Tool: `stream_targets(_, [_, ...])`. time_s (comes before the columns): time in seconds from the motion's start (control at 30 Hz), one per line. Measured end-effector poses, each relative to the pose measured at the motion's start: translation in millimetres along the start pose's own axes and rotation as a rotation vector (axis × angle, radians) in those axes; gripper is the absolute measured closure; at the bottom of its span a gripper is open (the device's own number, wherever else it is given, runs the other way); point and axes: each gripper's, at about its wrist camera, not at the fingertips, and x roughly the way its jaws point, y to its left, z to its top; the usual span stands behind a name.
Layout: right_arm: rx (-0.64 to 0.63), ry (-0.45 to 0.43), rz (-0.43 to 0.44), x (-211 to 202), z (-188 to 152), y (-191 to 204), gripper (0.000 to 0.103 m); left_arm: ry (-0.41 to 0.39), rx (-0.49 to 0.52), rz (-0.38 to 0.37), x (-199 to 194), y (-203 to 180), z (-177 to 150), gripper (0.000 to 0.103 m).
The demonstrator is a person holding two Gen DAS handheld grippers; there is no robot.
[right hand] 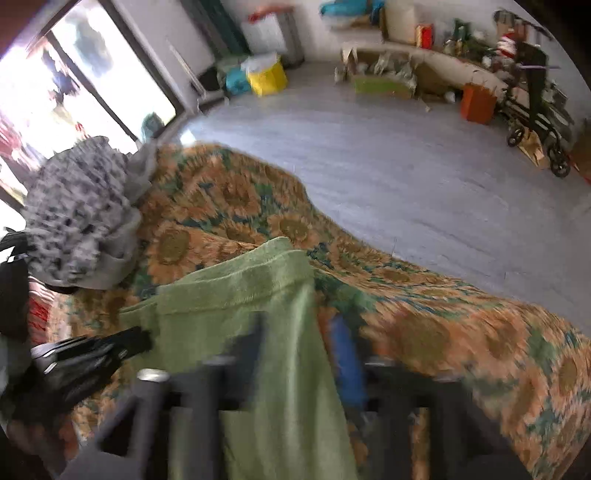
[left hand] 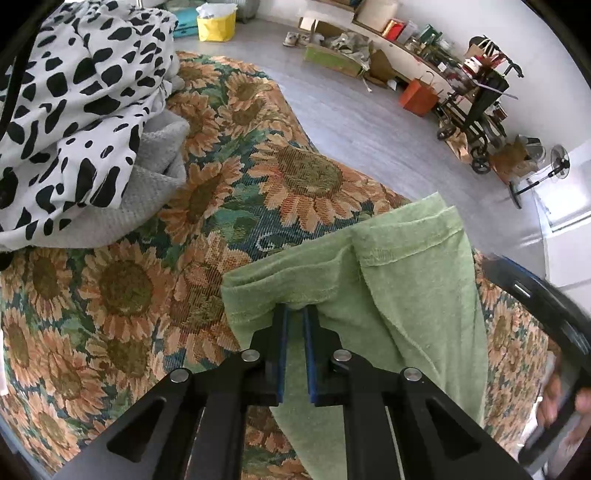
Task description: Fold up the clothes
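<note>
A green towel (left hand: 406, 277) lies folded on the sunflower-patterned cover (left hand: 129, 288), its hemmed edges towards the far side. My left gripper (left hand: 295, 310) points steeply down at the towel's left fold, and fabric bunches between its blue pads, which stand almost together. In the blurred right wrist view the same towel (right hand: 240, 288) runs under my right gripper (right hand: 295, 332). Its jaws stand apart, one finger on each side of the towel's right strip, and the pads do not press on it. The left gripper's black body (right hand: 92, 354) shows at the left of that view.
A black-and-white spotted garment (left hand: 74, 92) is heaped on a grey cloth (left hand: 159, 166) at the far left of the cover. Beyond the cover's edge is grey floor (left hand: 369, 122) with a yellow bin (left hand: 216, 24), an orange bag (left hand: 419, 96), a black cart (left hand: 476, 107) and a fan (left hand: 557, 162).
</note>
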Motion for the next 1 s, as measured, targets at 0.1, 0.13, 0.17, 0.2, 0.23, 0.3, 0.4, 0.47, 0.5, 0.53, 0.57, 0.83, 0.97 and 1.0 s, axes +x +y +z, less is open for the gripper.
stream_targets(0.1, [0.03, -0.036, 0.036, -46.2, -41.7, -18.2, 0.054, 0.042, -0.045, -0.046, -4.9, 1.6, 0.2, 0.09])
stream_targets(0.13, [0.035, -0.021, 0.041, -56.3, -59.7, -22.9, 0.058, 0.057, -0.063, -0.071, -8.7, 0.4, -2.8, 0.08])
stream_targets(0.17, [0.035, 0.004, 0.041, -65.7, -81.1, -26.6, 0.06, 0.066, -0.065, -0.119, -12.5, -3.3, -6.9, 0.072])
stream_targets(0.2, [0.024, 0.039, 0.032, -72.3, -104.6, -27.2, 0.06, 0.073, -0.063, -0.171, -16.2, -7.6, -11.3, 0.056])
stream_targets(0.23, [0.009, 0.07, 0.017, -75.8, -124.4, -25.2, 0.061, 0.08, -0.04, -0.178, -18.5, -16.8, -14.6, 0.049])
stream_targets(0.3, [-0.014, 0.135, -0.009, -78.5, -162.0, -20.5, 0.061, 0.095, 0.017, -0.171, -22.5, -37.5, -20.7, 0.048])
stream_targets(0.4, [0.046, 0.209, 0.048, -72.5, -197.6, -16.7, 0.06, 0.119, 0.105, -0.154, -23.6, -71.6, -29.7, 0.049])
stream_targets(0.47, [0.067, 0.24, 0.073, -67.5, -209.6, -9.9, 0.065, 0.146, 0.144, -0.097, -14.5, -89.4, -34.9, 0.049])
stream_targets(0.5, [0.067, 0.251, 0.08, -65.4, -213.9, -5.3, 0.069, 0.161, 0.164, -0.061, -8.9, -98.2, -38.1, 0.05])
stream_targets(0.53, [0.059, 0.259, 0.084, -64.3, -217.6, -0.4, 0.084, 0.172, 0.191, -0.037, -2.8, -106.3, -41.8, 0.052])
stream_targets(0.57, [0.038, 0.261, 0.082, -64.7, -219.8, 5.0, 0.096, 0.184, 0.213, 0.0, 3.1, -111.6, -44.8, 0.054])
stream_targets(0.83, [-0.107, 0.263, 0.076, -68.5, -242.3, 35.6, 0.094, 0.173, 0.252, 0.215, 10.5, -101.8, -55.1, 0.066])
stream_targets(0.97, [-0.051, 0.305, 0.14, -62.9, -251.8, 31.8, 0.067, 0.178, 0.247, 0.254, 7.2, -84.6, -61.7, 0.066])
stream_targets(1.0, [-0.011, 0.3, 0.171, -69.3, -252.3, 26.9, 0.067, 0.169, 0.24, 0.24, 2.4, -82.8, -62.9, 0.066])
